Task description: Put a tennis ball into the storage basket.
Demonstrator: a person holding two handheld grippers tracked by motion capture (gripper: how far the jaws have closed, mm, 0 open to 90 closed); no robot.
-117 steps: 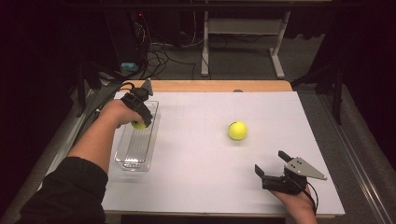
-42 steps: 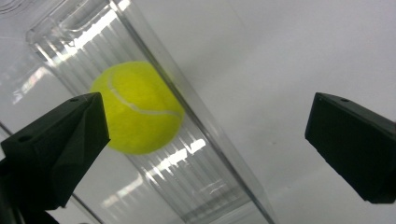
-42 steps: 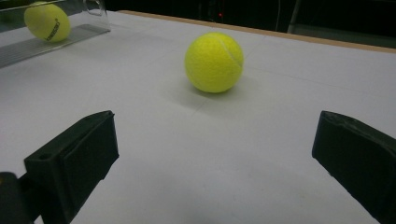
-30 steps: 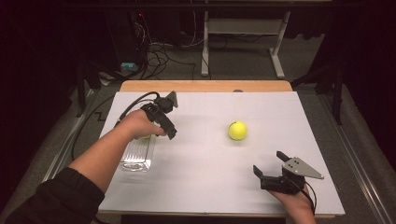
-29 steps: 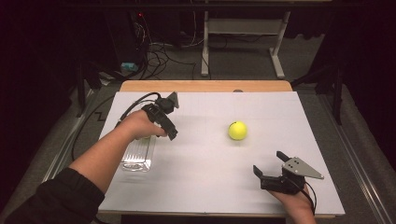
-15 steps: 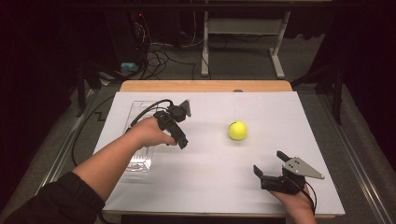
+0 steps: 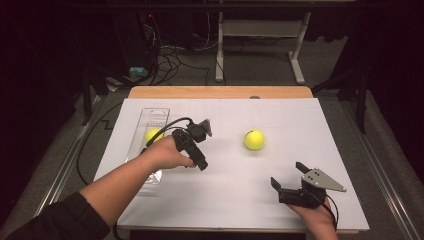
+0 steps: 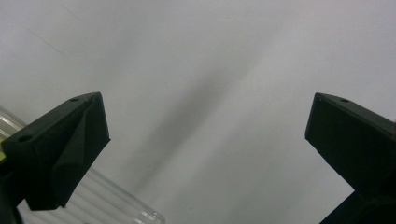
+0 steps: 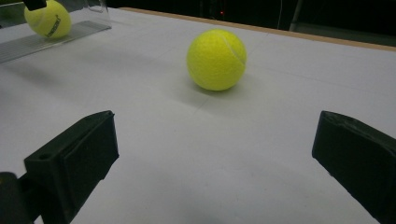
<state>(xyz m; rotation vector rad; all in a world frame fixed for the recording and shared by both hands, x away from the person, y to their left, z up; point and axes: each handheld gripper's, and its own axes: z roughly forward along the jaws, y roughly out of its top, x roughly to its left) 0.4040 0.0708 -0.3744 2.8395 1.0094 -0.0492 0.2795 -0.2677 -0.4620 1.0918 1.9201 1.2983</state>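
One yellow tennis ball (image 7: pixel 152 135) lies in a clear plastic tray (image 7: pixel 155 112) on the left of the white table. A second tennis ball (image 7: pixel 254 140) rests on the bare tabletop right of centre. My left gripper (image 7: pixel 196 150) hovers just right of the tray, between it and the loose ball. In its own view the left gripper (image 8: pixel 205 130) is open and holds nothing, with the tray's edge (image 8: pixel 107 200) at lower left. My right gripper (image 7: pixel 287 175) is low near the front right, open. It (image 9: pixel 217 140) faces the loose ball (image 9: pixel 216 59), well short of it, and the tray ball (image 9: pixel 48 18) lies beyond.
A white sheet (image 7: pixel 300 125) covers the tabletop, and a wooden strip (image 7: pixel 220 92) runs along the far edge. The left gripper's cable (image 7: pixel 165 125) loops over the tray. Dark floor, cables and a desk frame (image 7: pixel 260 30) lie beyond the table.
My left gripper has moved right, away from the tray and toward the table's middle, leaving a ball in the tray. The right gripper and the loose ball have not moved.
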